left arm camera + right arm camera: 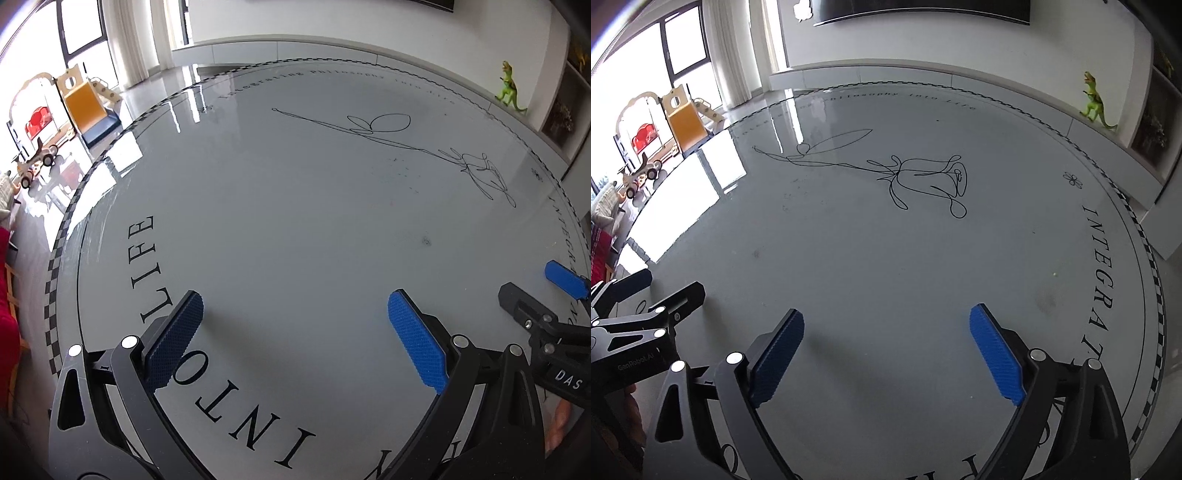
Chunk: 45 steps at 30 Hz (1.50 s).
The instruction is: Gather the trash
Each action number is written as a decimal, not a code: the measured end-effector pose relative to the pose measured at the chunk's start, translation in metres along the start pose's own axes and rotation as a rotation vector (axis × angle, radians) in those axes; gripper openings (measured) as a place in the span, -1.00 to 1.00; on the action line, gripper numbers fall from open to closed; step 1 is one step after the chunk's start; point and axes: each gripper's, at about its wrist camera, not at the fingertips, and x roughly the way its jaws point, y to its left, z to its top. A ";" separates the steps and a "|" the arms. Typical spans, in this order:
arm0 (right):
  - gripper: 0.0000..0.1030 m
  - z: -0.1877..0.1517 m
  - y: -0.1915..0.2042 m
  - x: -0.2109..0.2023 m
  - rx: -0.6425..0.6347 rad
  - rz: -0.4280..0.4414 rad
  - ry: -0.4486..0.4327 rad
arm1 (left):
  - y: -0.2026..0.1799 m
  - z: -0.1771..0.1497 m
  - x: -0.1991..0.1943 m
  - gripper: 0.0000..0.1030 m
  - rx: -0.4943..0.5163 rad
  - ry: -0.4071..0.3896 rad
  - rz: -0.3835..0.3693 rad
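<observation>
Left gripper [295, 314] and right gripper [886, 328]: jaws spread, nothing between them, both over round glossy grey printed table [295, 221]; rose line drawing [923, 177] ahead of right jaws.

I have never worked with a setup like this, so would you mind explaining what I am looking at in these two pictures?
Each picture comes from a fisheye camera mounted on a hand-held two-finger gripper, looking forward along its blue-padded fingers. The first shows the left gripper, the second the right gripper; each also catches the other at its edge. Both are open and hold nothing. Below them is a round glossy table printed with lettering and a line-drawn rose. No trash is plainly visible on it, only faint smudges. Behind, a green toy dinosaur stands on a ledge, and children's toys sit by the window.
</observation>
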 end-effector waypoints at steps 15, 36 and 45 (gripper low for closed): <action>0.95 0.004 -0.001 0.003 -0.006 -0.016 0.015 | -0.006 -0.002 0.002 0.88 0.000 0.001 0.002; 0.95 0.004 -0.001 0.003 -0.007 -0.016 0.014 | -0.007 -0.002 0.002 0.88 0.000 0.001 0.002; 0.95 0.004 -0.002 0.002 -0.007 -0.016 0.014 | -0.007 -0.002 0.002 0.88 0.000 0.001 0.002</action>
